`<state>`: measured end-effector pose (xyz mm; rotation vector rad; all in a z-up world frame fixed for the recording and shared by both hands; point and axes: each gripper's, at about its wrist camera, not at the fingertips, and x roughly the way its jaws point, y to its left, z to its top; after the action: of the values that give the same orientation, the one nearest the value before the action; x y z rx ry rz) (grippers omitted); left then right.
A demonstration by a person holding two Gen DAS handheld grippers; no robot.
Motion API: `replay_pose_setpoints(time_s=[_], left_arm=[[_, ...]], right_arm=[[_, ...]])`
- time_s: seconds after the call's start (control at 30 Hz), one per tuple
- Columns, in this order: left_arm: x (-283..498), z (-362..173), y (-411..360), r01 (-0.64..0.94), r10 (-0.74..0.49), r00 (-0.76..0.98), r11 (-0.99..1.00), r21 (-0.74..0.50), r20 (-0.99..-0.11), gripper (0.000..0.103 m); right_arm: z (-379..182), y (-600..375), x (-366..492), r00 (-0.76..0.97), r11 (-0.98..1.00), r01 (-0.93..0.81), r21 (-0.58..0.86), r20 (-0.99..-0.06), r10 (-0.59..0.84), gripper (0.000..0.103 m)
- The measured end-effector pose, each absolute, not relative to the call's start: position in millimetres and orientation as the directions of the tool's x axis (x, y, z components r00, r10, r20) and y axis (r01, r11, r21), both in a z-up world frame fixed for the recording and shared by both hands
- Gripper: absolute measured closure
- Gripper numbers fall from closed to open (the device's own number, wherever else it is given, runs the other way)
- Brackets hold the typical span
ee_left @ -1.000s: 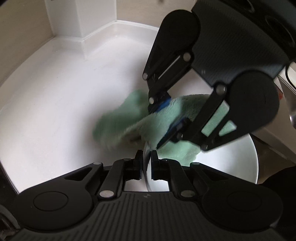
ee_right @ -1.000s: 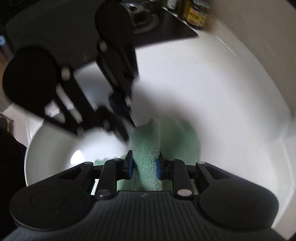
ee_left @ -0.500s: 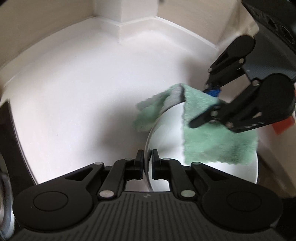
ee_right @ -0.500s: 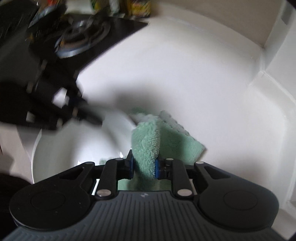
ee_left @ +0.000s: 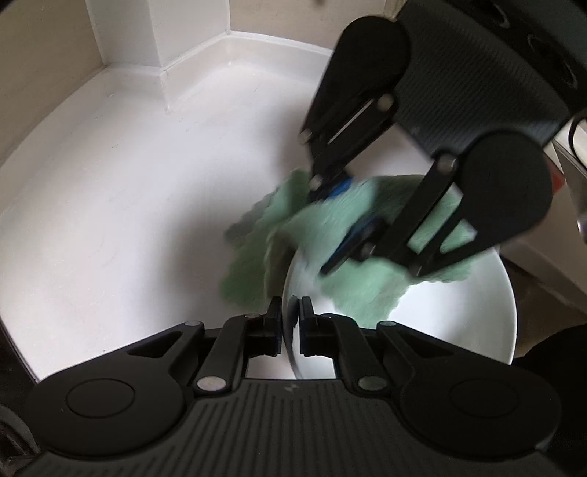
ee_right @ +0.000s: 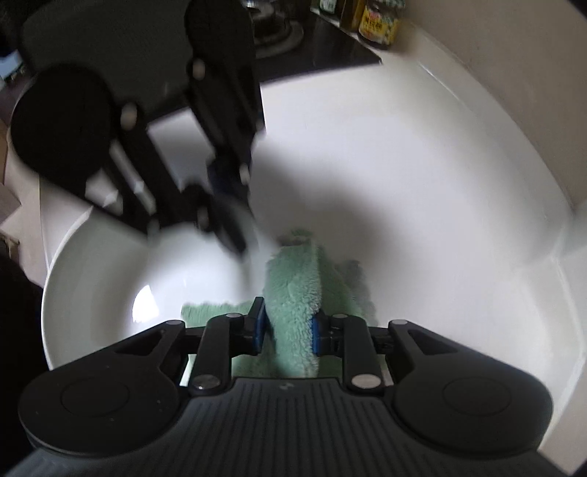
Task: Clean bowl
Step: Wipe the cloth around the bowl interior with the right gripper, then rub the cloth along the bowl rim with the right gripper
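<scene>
A white bowl (ee_left: 458, 315) is held above the white counter. My left gripper (ee_left: 291, 315) is shut on the bowl's rim at its near left edge. My right gripper (ee_right: 288, 330) is shut on a green fluffy cloth (ee_right: 293, 293) and presses it over the bowl's rim and inner wall. In the left wrist view the cloth (ee_left: 330, 249) drapes over the bowl's far left edge, with the right gripper (ee_left: 345, 216) above it. In the right wrist view the bowl (ee_right: 95, 293) fills the left side and the left gripper (ee_right: 234, 224) grips its far rim.
The white counter (ee_left: 128, 201) runs to a raised back edge and wall corner (ee_left: 165, 66). A black stove top (ee_right: 301, 47) and several jars (ee_right: 378, 22) stand at the far end in the right wrist view.
My right gripper has swung back with the cloth over the bowl's left rim, after being further right half a second ago. The left gripper keeps its hold on the rim.
</scene>
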<state>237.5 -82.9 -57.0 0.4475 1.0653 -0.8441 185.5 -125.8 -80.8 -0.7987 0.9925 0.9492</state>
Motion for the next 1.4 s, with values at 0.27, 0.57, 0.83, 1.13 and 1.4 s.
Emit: replay_pose_setpoints(time_s=[0.27,0.57,0.83,1.13,1.4], left_arm=[[226.1,-53.4,-73.3,0.695,-0.384,0.258,0.711,-0.106,-0.886,0.092],[218.5,-46.4,-79.5,0.716,-0.366,0.253,0.693,-0.081,-0.896,0.096],[236.6,-39.0,-104.1,0.79,-0.355,0.227,0.612,-0.041,-0.907,0.096],[234.9,-32.1,-95.3,0.685,-0.381,0.284,0.723,-0.092,-0.88,0.097],[231.3,-27.7,-118.1,0.637,-0.376,0.329,0.765,-0.09,-0.866,0.096]], right_arm=[[-75.1,-157.6,186.5,0.284,0.588,-0.807,-0.055,-0.909,0.306,0.084],[-71.2,-166.9,171.6,0.171,0.544,-0.839,-0.027,-0.961,0.217,0.086],[-74.3,-132.1,187.3,0.23,0.383,-0.912,-0.144,-0.955,0.189,0.084],[-75.2,-151.8,199.4,0.221,0.572,-0.819,-0.055,-0.949,0.225,0.086],[-76.0,-173.6,170.5,0.236,0.803,-0.595,0.01,-0.954,0.187,0.085]])
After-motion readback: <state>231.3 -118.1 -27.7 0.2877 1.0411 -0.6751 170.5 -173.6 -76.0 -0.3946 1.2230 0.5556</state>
